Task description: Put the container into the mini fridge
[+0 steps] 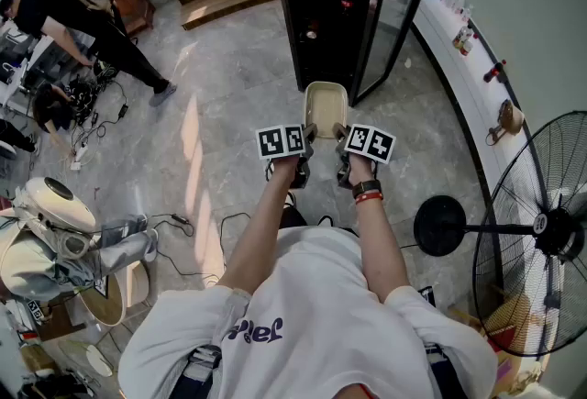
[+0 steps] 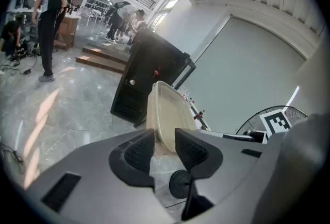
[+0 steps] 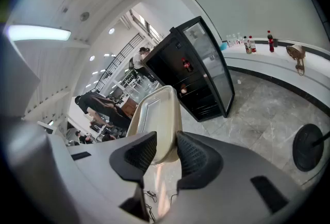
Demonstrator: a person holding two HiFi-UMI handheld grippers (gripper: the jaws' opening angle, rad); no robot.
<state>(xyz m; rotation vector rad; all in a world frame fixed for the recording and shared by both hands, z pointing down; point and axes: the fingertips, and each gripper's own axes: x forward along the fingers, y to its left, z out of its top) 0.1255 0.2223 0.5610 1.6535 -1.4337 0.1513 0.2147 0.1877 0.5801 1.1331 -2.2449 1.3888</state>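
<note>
A beige rectangular container [image 1: 326, 104] is carried in the air in front of me, held at both near corners. My left gripper [image 1: 306, 138] is shut on its left rim [image 2: 164, 115]; my right gripper [image 1: 341, 139] is shut on its right rim [image 3: 157, 120]. The black mini fridge [image 1: 326, 7] stands on the floor just beyond the container, its glass door [image 1: 394, 16] swung open to the right. In the right gripper view the mini fridge [image 3: 198, 71] shows dark shelves with a small red item inside.
A standing fan [image 1: 537, 232] with a round base [image 1: 440, 225] is at my right. A white counter [image 1: 477, 85] with bottles runs along the right wall. Cables [image 1: 179, 223] and a robot body [image 1: 55, 232] lie at my left; a person [image 1: 83, 21] bends far left.
</note>
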